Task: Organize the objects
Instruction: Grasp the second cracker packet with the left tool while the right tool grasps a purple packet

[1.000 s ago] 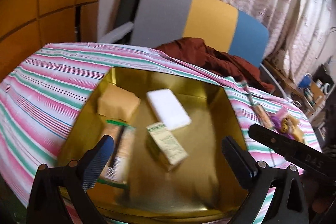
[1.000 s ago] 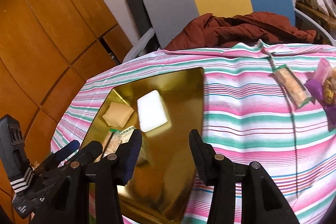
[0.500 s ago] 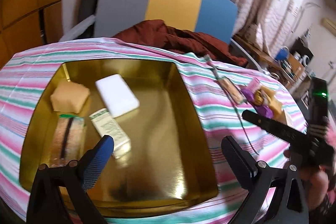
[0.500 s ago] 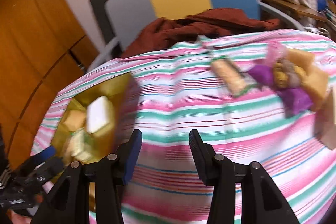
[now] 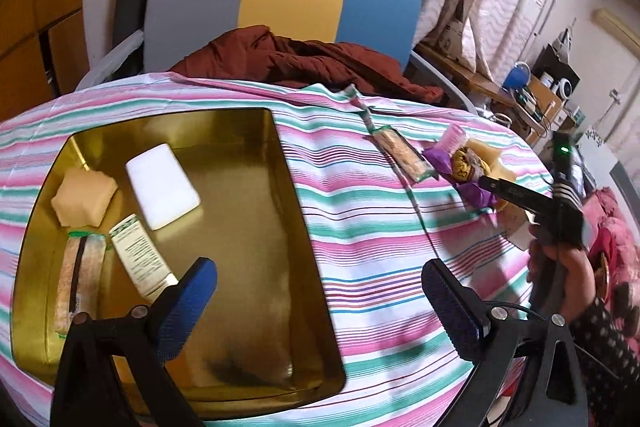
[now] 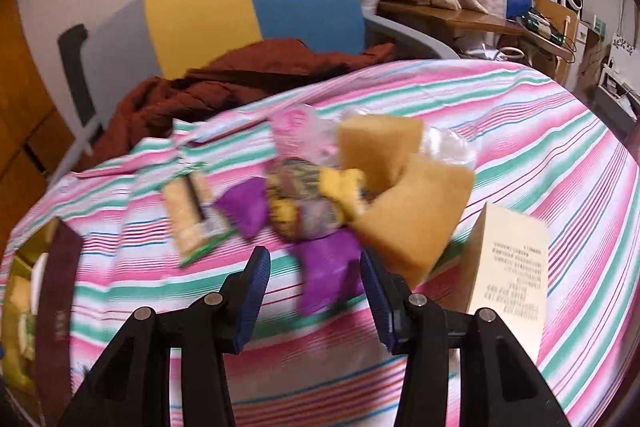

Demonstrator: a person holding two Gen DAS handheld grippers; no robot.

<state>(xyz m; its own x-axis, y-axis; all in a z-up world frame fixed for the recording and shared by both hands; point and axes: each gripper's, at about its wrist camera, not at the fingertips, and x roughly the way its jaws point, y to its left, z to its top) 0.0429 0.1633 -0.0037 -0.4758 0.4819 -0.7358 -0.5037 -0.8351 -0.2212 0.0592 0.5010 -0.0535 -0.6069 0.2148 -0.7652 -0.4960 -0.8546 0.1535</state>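
Holding four items, gold tray [image 5: 298, 227], six more loose on striped cloth [image 6: 520, 115], both tools [image 5: 320, 303] [image 6: 316, 287] apart, empty.

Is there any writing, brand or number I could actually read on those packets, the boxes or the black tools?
None can be quoted; all print is too small or blurred.
Cream box on the striped cloth: rows of dark print, unreadable.
Green-and-white box in the gold tray: fine green print, unreadable.
Right gripper's black arm: faint raised letters, unreadable.
Purple snack packets: blurred patterns only.
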